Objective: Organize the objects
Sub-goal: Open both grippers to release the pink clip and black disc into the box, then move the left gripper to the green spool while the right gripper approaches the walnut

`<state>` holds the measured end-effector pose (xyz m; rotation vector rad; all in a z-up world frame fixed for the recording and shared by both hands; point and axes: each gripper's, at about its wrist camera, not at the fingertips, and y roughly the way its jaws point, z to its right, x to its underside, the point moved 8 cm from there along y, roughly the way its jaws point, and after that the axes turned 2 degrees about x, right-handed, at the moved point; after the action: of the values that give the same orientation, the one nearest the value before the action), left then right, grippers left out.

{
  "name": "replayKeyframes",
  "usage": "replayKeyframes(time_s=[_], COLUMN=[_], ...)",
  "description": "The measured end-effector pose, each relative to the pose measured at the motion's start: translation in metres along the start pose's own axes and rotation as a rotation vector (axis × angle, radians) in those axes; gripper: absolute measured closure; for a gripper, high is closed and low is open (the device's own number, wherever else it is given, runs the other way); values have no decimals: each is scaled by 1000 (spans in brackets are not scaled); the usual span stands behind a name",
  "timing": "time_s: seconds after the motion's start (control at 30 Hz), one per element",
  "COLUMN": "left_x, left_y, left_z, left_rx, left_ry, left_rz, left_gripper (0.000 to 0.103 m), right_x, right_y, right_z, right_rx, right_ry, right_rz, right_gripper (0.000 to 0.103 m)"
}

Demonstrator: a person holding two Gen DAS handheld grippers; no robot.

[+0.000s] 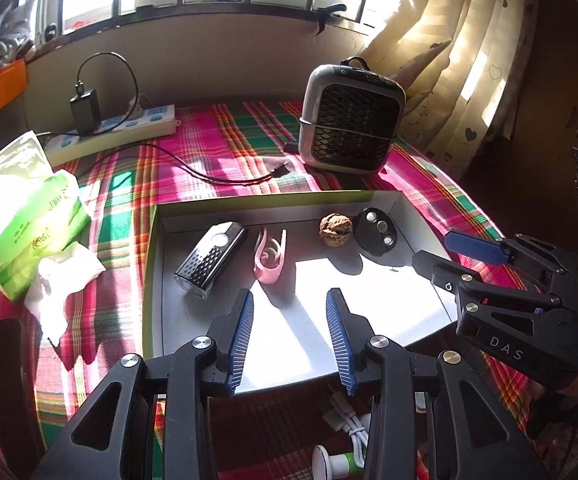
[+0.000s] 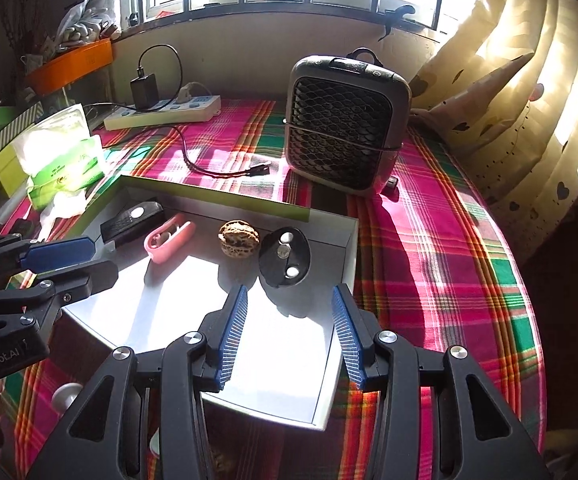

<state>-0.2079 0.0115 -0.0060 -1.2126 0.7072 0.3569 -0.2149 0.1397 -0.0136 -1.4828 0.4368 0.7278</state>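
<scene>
A shallow grey box (image 1: 157, 280) with a green outer rim lies on the plaid cloth. Along its far side lie a black ribbed device (image 1: 211, 262), a pink clip (image 1: 269, 258), a walnut (image 1: 335, 230) and a black disc with three metal studs (image 1: 377, 232). My left gripper (image 1: 289, 292) hovers open over the box's near half, nothing between its blue pads. My right gripper (image 2: 289, 288) stands open too, just short of the black disc (image 2: 285, 258) and the walnut (image 2: 239, 238), with the pink clip (image 2: 169, 238) further left. Each gripper shows in the other's view: right gripper (image 1: 431, 248), left gripper (image 2: 103, 258).
A small grey heater (image 1: 349, 116) stands behind the box, with a black cable (image 1: 217, 176) and a power strip (image 1: 121, 130) at the back left. A green tissue pack (image 1: 29, 216) lies left of the box. A white cable (image 1: 353, 428) lies near the front edge. Curtains (image 2: 529, 92) hang at the right.
</scene>
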Motion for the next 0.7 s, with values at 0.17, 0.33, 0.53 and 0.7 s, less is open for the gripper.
replayKeyframes(time_s=[0.17,0.33,0.53,0.7], left_x=[13,32,57,78], left_y=[-18,-35,-45,-50], left_z=[3,7,10,13], left_rx=[22,47,91,118], left_ry=[-6,-5,-27,-29], left_rz=[20,32,24,10], left_gripper=[67,65,63,61], right_x=[14,30,55,72], right_y=[-19,-35,-46,-49], right_z=[-1,-2,-8,-10], right_rx=[2,1,-2,-8], right_ry=[16,28,28,41], right_rz=[17,26,18,5], right_gripper=[58,58,58,58])
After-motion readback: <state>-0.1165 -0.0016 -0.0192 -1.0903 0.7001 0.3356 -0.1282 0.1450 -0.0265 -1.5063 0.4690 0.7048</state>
